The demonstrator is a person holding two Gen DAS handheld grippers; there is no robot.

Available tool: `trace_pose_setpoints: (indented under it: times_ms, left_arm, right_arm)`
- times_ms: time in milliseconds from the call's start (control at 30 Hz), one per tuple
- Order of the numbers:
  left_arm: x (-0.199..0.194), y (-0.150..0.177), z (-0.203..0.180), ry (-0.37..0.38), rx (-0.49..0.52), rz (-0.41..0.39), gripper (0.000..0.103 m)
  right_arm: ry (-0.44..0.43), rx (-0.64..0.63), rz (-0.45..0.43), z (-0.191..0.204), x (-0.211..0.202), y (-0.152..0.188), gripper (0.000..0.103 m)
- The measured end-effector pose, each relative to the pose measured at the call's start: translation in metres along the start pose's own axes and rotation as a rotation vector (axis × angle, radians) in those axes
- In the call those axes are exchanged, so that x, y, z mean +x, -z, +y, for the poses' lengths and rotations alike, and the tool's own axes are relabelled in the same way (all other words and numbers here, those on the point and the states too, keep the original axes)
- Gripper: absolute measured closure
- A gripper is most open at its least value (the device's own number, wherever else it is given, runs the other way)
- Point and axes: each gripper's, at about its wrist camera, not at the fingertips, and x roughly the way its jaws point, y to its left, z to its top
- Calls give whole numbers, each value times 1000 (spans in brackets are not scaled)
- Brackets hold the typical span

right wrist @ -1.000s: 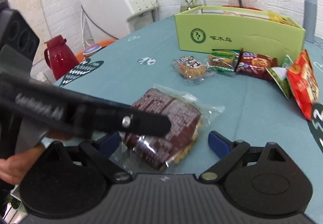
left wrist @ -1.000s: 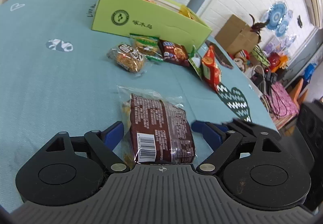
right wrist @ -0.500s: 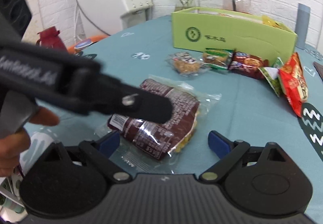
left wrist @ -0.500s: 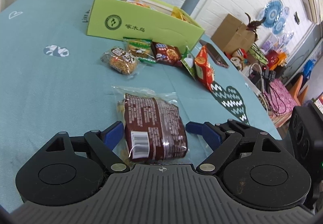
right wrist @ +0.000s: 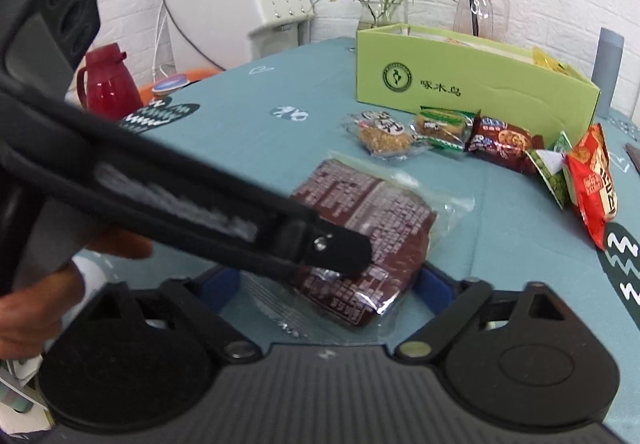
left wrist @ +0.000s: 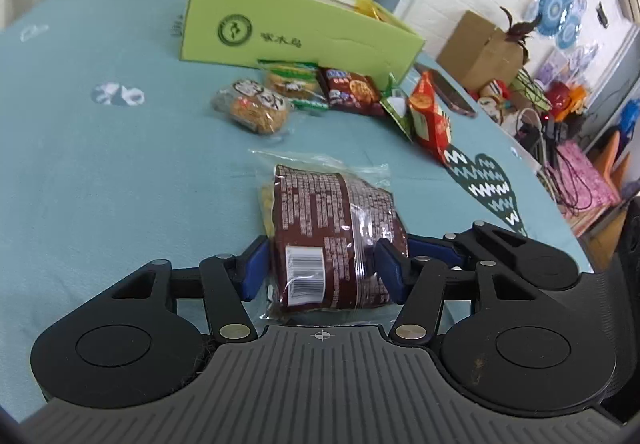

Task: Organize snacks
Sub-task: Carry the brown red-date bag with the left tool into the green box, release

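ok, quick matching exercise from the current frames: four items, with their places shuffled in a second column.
Items:
1. brown plastic-wrapped snack pack
2. lime-green cardboard box
3. red crinkly snack bag
4. red plastic jug

Places:
A. off the table, by the white appliance
B. between the left gripper pads
C. back of the teal tablecloth, behind the small snacks
D. right end of the snack row, near the dark heart print

Pairs: 1-B, 2-C, 3-D, 4-A
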Motion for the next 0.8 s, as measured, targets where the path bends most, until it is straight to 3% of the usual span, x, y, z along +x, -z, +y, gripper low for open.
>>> trace_pose_setpoints:
  times_ms: [100, 200, 467, 633, 800]
  left_arm:
    - [-9, -13, 1, 34, -25, -34, 72]
    - [-13, -38, -5, 54, -29, -70, 71]
    - [15, -174, -15, 33, 22, -185, 68]
    - [73, -244, -14, -8, 32, -153, 65]
    - [140, -265, -7, -49, 33, -63, 65]
  right_arm:
    - [0, 12, -45, -9, -11, -12, 24]
    - [34, -9, -99, -14, -15, -35, 24]
    - [99, -93, -206, -66, 30, -151, 23]
    - [126, -106, -145, -112, 78, -198, 22]
    - [121, -66, -16, -155, 129, -203, 22]
